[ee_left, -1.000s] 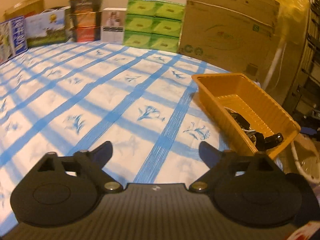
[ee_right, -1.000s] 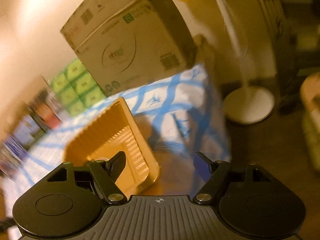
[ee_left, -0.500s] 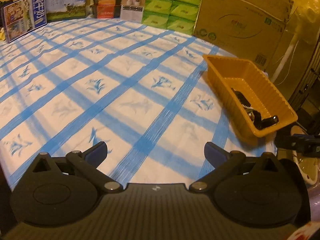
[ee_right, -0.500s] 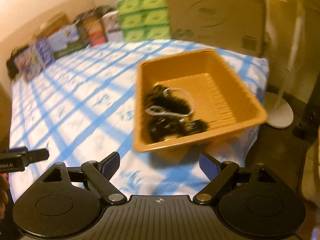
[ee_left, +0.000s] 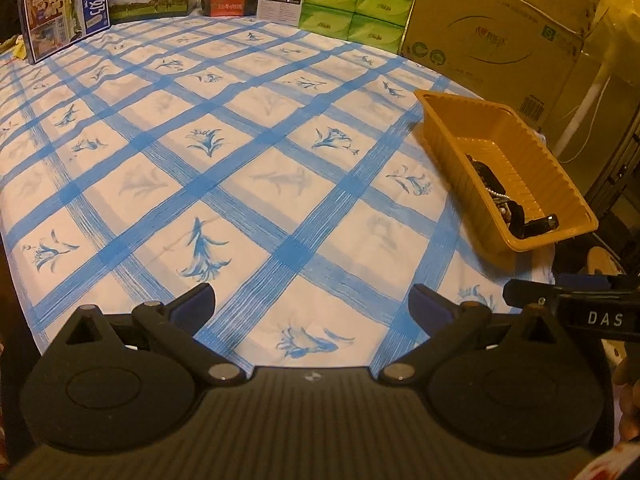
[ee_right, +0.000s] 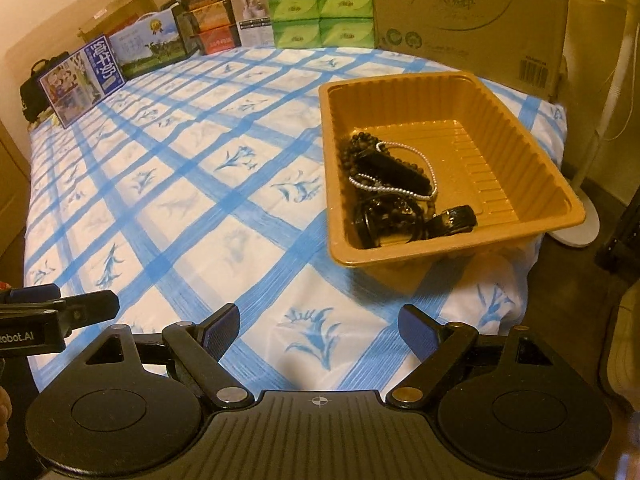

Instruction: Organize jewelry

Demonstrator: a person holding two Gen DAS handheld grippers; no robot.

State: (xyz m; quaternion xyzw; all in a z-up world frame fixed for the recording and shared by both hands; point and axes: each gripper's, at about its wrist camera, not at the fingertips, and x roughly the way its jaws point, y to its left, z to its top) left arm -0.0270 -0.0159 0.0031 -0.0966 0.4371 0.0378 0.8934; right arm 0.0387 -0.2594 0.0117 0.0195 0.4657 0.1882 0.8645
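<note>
An orange plastic tray [ee_right: 532, 156] sits near the right edge of the blue-checked tablecloth [ee_right: 200, 184]. Inside it lies a heap of jewelry [ee_right: 396, 192]: dark bead strands, a silver chain and black pieces. The tray also shows in the left wrist view [ee_left: 560, 184], with the jewelry [ee_left: 504, 200] at its near end. My right gripper [ee_right: 318, 330] is open and empty, low over the cloth in front of the tray. My left gripper [ee_left: 310, 306] is open and empty, over the cloth's near edge, left of the tray.
Boxes line the far side: milk cartons [ee_right: 84, 78], green tissue packs [ee_right: 320, 4] and a large cardboard box [ee_right: 468, 16]. A white fan stand [ee_right: 580, 224] is on the floor right of the table. The table edge drops off just past the tray.
Both grippers have pulled back and steadied at the near edge. The right wrist view swung from the floor and box onto the tray. Both stayed open and empty.
</note>
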